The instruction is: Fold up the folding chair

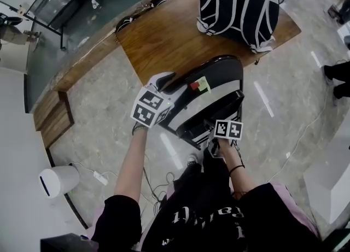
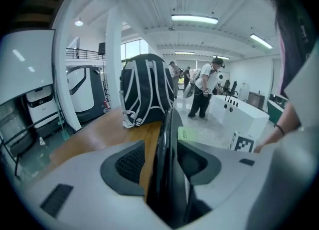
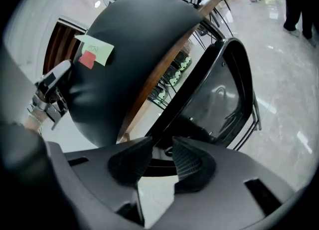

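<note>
Pale marble floor [image 1: 98, 114] spreads round the wooden worktop [image 1: 164, 32], where a backpack [image 1: 238, 5] sits. At left we see our left claw [image 2: 164, 160] standing open astride the backrest's top edge of the folding chair [image 1: 210, 89], just beside the worktop; our right claw [image 3: 160, 149] grips its dark frame bar.

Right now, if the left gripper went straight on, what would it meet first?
The folding chair's backrest edge, which already stands between the left gripper's open jaws. Past it probably the wooden table, though depth is unclear.
</note>
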The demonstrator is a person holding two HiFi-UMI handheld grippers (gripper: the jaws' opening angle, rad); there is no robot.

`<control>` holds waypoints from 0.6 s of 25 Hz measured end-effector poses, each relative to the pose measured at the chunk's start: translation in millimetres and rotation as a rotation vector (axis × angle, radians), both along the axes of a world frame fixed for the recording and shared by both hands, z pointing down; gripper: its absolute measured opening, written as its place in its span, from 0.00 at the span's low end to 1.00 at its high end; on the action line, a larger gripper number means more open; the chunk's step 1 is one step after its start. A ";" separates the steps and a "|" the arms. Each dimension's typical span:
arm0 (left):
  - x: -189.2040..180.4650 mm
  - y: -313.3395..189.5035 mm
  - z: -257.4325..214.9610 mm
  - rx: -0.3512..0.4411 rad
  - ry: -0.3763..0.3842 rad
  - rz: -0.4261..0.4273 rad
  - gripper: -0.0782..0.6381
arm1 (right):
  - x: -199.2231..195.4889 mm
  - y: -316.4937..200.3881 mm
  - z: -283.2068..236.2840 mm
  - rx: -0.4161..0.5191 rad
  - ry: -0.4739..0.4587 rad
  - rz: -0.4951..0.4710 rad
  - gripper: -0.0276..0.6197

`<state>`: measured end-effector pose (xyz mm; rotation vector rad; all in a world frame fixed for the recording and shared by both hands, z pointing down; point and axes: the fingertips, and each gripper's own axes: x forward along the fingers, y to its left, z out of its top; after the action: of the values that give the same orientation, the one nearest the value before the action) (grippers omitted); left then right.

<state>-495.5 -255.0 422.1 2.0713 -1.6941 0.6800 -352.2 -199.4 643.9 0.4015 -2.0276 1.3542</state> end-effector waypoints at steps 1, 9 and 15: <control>-2.7 3.1 -6.8 0.024 0.023 -0.027 0.39 | 5.3 0.3 -1.0 0.025 0.018 -0.006 0.22; 7.4 59.4 -48.1 0.123 0.134 -0.155 0.39 | 29.5 8.9 -39.7 0.099 -0.006 0.051 0.22; 53.2 116.4 -45.7 0.090 0.157 -0.131 0.39 | 27.6 27.9 -86.6 0.169 -0.080 0.060 0.21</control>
<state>-442.3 -138.6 376.4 1.9935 -1.7802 0.3962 -324.5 -171.5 557.3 0.4929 -2.2213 1.2560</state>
